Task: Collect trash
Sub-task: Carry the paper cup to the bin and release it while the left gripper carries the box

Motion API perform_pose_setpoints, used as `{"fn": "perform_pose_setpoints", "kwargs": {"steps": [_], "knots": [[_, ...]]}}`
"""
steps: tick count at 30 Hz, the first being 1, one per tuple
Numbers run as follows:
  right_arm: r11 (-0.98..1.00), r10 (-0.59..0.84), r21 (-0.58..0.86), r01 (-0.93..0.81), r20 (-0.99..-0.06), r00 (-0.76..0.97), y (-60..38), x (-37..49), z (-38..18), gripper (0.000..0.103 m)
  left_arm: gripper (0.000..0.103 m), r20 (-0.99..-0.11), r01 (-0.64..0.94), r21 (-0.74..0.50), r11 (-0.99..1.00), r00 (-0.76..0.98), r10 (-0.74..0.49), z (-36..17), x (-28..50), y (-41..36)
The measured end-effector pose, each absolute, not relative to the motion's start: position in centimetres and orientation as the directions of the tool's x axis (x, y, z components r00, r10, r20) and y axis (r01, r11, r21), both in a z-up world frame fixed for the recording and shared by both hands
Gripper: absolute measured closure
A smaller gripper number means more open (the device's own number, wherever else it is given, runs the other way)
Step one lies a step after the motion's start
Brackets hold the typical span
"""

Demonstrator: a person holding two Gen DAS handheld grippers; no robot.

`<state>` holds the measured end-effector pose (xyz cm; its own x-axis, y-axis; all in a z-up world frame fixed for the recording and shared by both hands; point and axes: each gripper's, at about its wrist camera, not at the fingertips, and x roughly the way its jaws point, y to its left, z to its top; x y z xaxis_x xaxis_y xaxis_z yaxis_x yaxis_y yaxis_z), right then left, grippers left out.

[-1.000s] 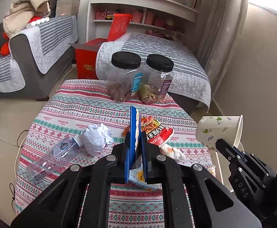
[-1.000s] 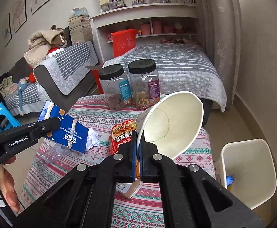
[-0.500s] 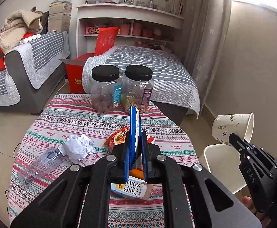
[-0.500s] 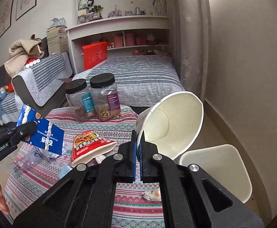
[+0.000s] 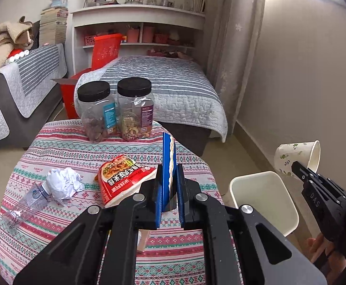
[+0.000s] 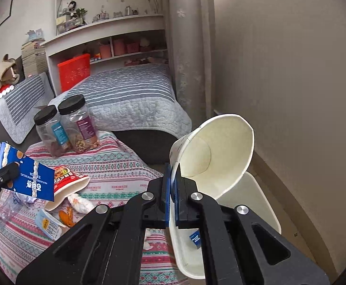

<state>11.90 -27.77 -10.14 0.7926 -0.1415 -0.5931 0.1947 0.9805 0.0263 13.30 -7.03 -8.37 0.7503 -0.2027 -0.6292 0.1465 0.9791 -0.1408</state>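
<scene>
On the worktop [image 5: 54, 147] a red snack bag [image 5: 123, 178], plastic bottle [image 5: 23, 204] and crumpled paper [image 5: 63, 182] remain, while the white bin [image 6: 263, 204] now sits nearer below the right tongs [image 6: 173, 180] pinching a paper cup [image 6: 215, 154] and the left tongs [image 5: 168, 185] pinching a blue wrapper [image 5: 168, 152].

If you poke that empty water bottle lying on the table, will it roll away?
Probably a little. The clear bottle lies on its side, so its round body could roll, though the crumpled tissue against its cap end may stop it. It looks empty, so it is likely very light and would dent if squeezed.
</scene>
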Motion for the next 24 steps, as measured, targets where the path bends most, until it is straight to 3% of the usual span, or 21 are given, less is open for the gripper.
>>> {"fn": "perform_pose_setpoints", "kwargs": {"steps": [9,10,13,18,24], "knots": [[0.952,-0.203,0.049,0.303,-0.642,0.740,-33.7,10.9,-11.2,0.097,0.093,-0.629,0.244,-0.159,0.957,0.721,-0.289,-8.6,12.9,-13.0],[0.948,-0.211,0.050,0.314,-0.640,0.739,-34.2,10.5,-11.2,0.094,0.093,-0.628,0.256,-0.158,0.954,0.719,-0.297,-8.6,12.8,-13.8],[0.939,-0.228,0.061,0.339,-0.628,0.744,-35.9,9.3,-10.9,0.055,0.093,-0.624,0.292,-0.162,0.943,0.710,-0.327,-8.6,12.6,-15.9],[0.917,-0.295,0.046,0.396,-0.589,0.753,-38.6,6.8,-10.1,0.049,0.093,-0.620,0.347,-0.172,0.922,0.690,-0.375,-8.9,12.3,-19.4],[0.882,-0.363,0.046,0.470,-0.571,0.737,-41.6,4.6,-9.8,0.032,0.093,-0.627,0.396,-0.181,0.900,0.659,-0.416,-9.7,12.1,-22.7]]}}
